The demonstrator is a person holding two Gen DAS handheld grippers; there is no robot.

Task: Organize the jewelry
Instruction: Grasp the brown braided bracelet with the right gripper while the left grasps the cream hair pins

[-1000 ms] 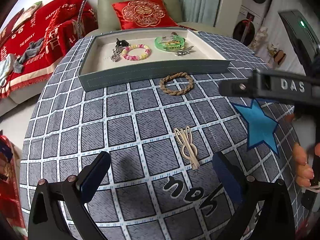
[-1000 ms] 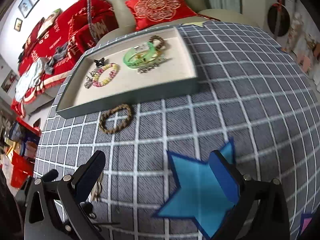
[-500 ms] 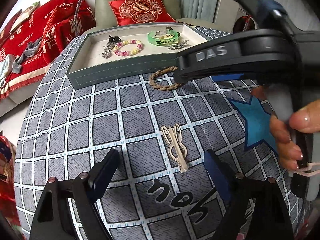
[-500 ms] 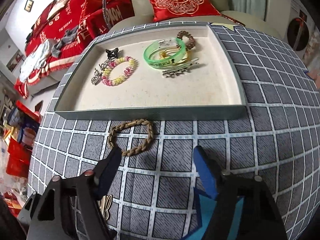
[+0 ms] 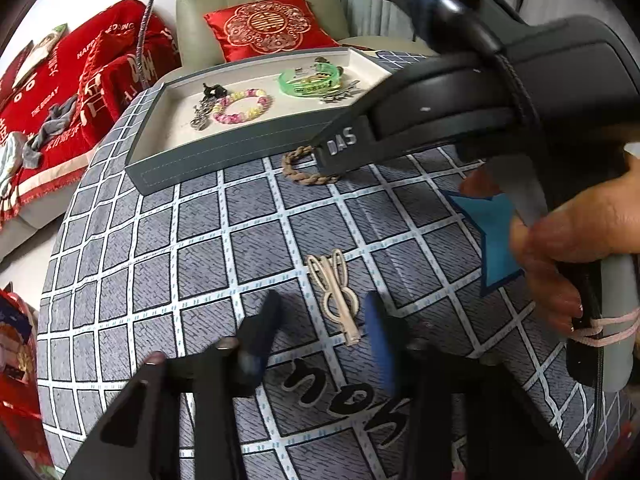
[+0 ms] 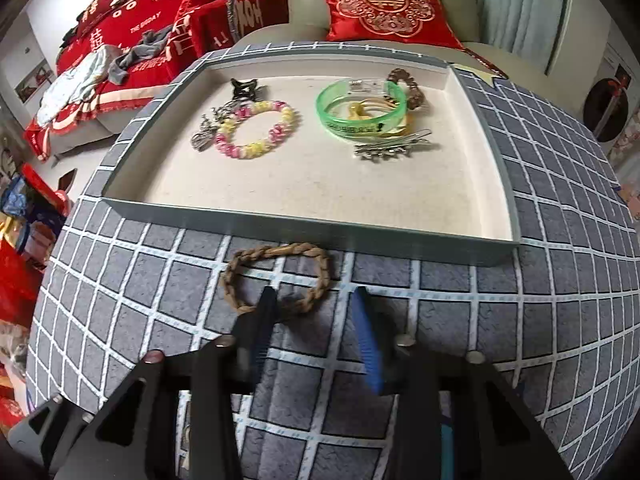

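A: Start nearest. What is the left gripper doing?

B: It points down at the grey checked cloth, jaws closing. The pale hair clip lies flat between the fingers, its narrow end toward the camera. Neither pad presses on it; there is cloth showing on both sides.

A: And the right gripper?

B: Also closing, about a third apart. The near arc of the braided brown bracelet lies on the cloth, and the left finger tip sits over it, inside the loop. I cannot tell whether that tip touches the braid. The other finger is outside the loop, clear of it.

A: Who holds it?

B: A hand wraps its handle, seen from the left camera.

A: Farther back?

B: The bracelet lies just in front of the grey tray. Inside on the cream lining: a pink and yellow bead bracelet with a silver charm chain and black claw clip by it, a green bangle, a silver barrette, a brown bead bracelet

A: Beyond?

B: A red cushion on an armchair
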